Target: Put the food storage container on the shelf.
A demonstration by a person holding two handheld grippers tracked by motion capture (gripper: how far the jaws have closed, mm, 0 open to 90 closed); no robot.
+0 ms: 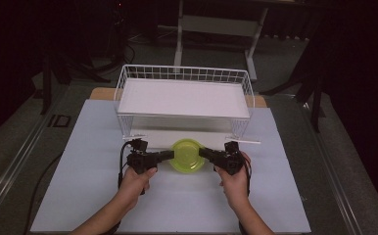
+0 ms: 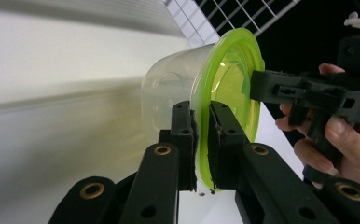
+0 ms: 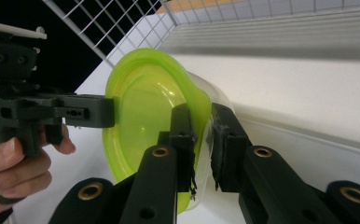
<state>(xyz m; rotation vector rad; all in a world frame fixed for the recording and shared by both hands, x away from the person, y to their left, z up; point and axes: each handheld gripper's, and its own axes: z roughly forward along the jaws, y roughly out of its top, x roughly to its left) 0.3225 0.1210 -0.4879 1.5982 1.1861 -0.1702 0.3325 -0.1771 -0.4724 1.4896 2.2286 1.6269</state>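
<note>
A round clear plastic container with a yellow-green lid point(image 1: 187, 155) sits on the white table just in front of the wire rack. My left gripper point(image 1: 171, 155) grips the lid's left rim, and my right gripper point(image 1: 202, 153) grips its right rim. In the left gripper view the lid's edge point(image 2: 229, 70) is pinched between my black pads point(image 2: 218, 140), with the clear tub point(image 2: 173, 88) behind it. In the right gripper view the lid point(image 3: 145, 102) is clamped at its rim between my pads point(image 3: 183, 140). The other gripper point(image 3: 61, 112) holds the far rim.
A white wire rack point(image 1: 184, 100) with a flat white shelf stands right behind the container. The white table mat point(image 1: 89, 196) spreads around my hands. Dark floor and a table frame point(image 1: 216, 29) lie beyond.
</note>
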